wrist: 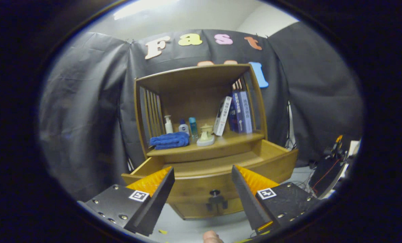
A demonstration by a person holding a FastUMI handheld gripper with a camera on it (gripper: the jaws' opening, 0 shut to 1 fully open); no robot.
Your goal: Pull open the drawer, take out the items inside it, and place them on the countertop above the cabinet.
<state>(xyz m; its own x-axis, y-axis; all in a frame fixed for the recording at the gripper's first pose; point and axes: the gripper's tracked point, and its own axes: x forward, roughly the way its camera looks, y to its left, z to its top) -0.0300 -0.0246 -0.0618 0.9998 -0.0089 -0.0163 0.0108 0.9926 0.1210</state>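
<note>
Drawer (221, 165) on the wooden cabinet (201, 101) is pulled out toward the camera, with its knob (215, 193) showing on the front panel. From this angle only the drawer's bare wooden bottom is visible, so can't tell if anything sits in the near part behind the front panel. Gripper (202, 179) hangs just in front of the drawer with its fingers spread wide, nothing between them, not touching the wood. On the countertop above the drawer: a folded blue towel (170, 140), behind it a white pump bottle (168, 125), a small round bottle (183, 128) and a slim blue bottle (193, 127), then a pale little pot on a dish (206, 135), and some books (236, 113) leaning at the far end from the towel. A fingertip (211, 237) pokes in below the drawer.
</note>
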